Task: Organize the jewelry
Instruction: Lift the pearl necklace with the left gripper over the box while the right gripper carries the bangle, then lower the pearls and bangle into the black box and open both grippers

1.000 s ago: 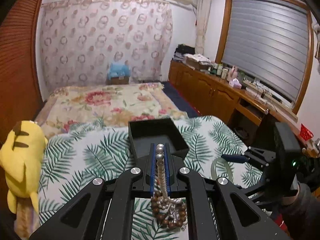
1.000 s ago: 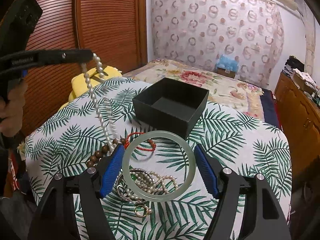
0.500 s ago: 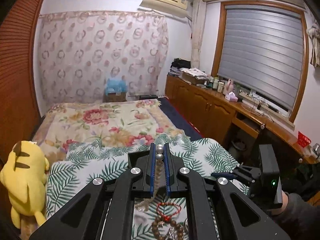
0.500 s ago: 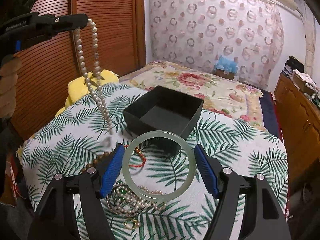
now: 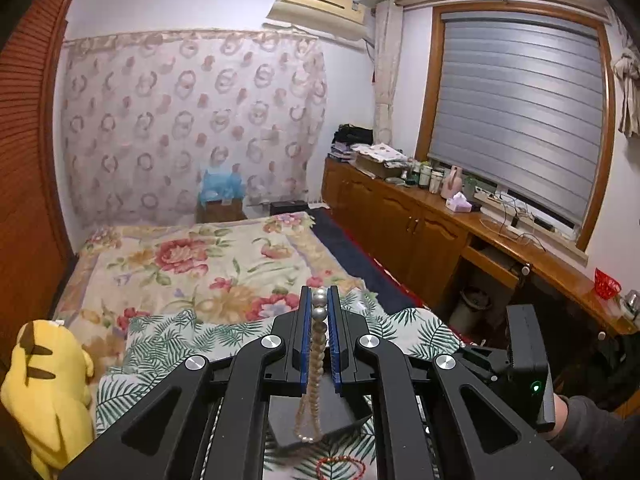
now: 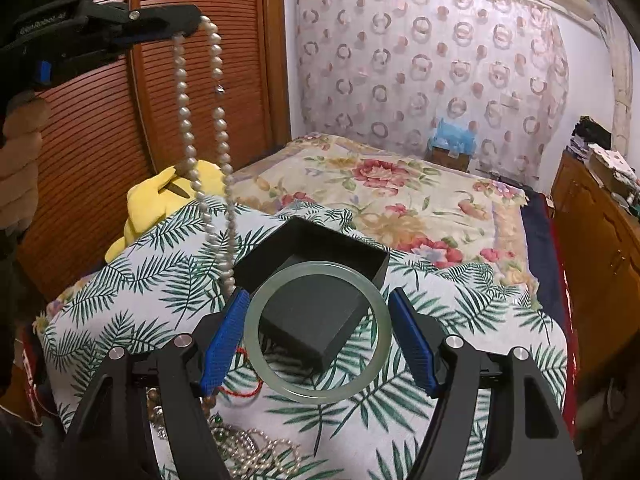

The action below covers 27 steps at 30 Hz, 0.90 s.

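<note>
Right wrist view: left gripper [image 6: 188, 20] jaws pinch white pearl necklace [image 6: 202, 152], hanging near-left of empty black square box [image 6: 316, 280]. Right gripper [image 6: 318, 338] jaws grip pale green jade bangle [image 6: 318, 394]. Nothing boxed yet; tangled bead strands [image 6: 248, 450] remain on palm-print cloth [image 6: 460, 364].

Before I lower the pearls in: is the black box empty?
Seemingly empty: the black box shows only bare dark floor in the right wrist view; the jade bangle hides part.
</note>
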### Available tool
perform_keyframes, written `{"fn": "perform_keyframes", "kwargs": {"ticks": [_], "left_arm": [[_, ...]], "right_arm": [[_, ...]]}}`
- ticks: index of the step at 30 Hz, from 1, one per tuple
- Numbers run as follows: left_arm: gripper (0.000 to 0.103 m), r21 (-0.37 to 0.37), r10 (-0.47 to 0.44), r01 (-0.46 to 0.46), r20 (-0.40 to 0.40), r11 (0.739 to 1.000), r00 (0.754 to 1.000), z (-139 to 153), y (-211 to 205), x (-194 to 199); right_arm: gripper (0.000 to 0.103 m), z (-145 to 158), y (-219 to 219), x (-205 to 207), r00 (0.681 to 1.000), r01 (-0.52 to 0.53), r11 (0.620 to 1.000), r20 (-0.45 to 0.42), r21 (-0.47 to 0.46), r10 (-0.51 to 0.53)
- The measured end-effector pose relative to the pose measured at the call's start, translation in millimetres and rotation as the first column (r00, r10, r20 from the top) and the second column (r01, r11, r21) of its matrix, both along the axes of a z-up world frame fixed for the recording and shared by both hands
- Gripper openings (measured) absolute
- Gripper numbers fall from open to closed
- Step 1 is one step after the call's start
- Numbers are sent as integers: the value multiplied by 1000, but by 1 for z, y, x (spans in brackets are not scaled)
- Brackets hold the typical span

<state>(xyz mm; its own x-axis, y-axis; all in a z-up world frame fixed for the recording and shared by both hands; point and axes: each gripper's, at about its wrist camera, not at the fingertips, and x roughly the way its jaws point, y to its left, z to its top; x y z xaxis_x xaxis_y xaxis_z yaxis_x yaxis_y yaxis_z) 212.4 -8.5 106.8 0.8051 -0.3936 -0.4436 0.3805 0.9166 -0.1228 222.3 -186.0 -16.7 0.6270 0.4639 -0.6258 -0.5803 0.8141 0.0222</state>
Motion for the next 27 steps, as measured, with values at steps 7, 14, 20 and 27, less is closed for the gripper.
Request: {"fn": "perform_keyframes", "kwargs": {"ticks": [7,14,20,27], "left_arm": [[7,4,2,-2,-118,1000,993,-52,1,40],[7,16,17,-14,-225,1000,974,-111,7,62],[23,39,62,-55,-207,998,976,-122,17,63],[38,119,148,-128,-181,985,972,-134,36,52]], "right_arm": [[74,-13,9,25,999,-23,1000,-23,-9,23],[74,-28,24,42,999,-46,999,-28,-24,46],[74,-37,38,54,996,-80,996,-29,-32,79],[74,-54,56,66,992,-121,991,-48,-57,118]]}}
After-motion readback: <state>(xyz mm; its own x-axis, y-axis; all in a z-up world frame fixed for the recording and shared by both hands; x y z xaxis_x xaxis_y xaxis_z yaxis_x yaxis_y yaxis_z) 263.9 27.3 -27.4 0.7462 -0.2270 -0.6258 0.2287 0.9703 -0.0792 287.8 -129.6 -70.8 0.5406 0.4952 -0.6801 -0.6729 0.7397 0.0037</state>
